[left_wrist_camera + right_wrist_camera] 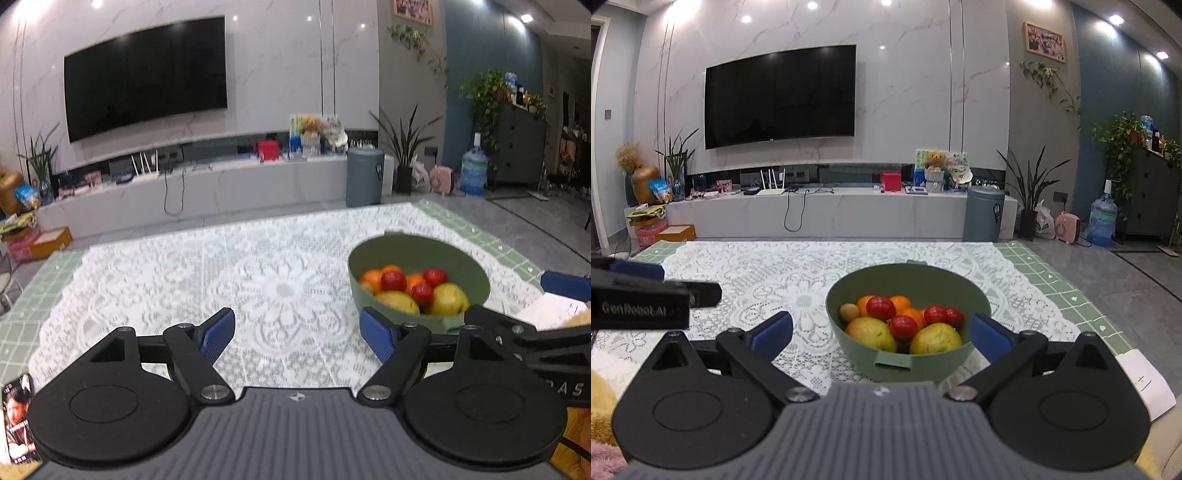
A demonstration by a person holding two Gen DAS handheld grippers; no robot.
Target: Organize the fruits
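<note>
Low table under a white lace tablecloth (798, 280) laid over a green checked cover (1052, 273). Green bowl (908, 365) on the lace, holding oranges (900, 302), red tomatoes (880, 307), yellow fruits (871, 334) and one small brown fruit (849, 312). Right gripper (882, 332) spread wide, fingers either side of the bowl, pads not touching it — nothing held. Left gripper (297, 332) also released, empty, over bare lace just left of the bowl. Beyond the table: grey tiled floor, marble wall with a dark wall-mounted television (780, 96), long white TV bench (842, 210), grey bin (983, 213), potted plants (1030, 192), blue water jug (1102, 219).
</note>
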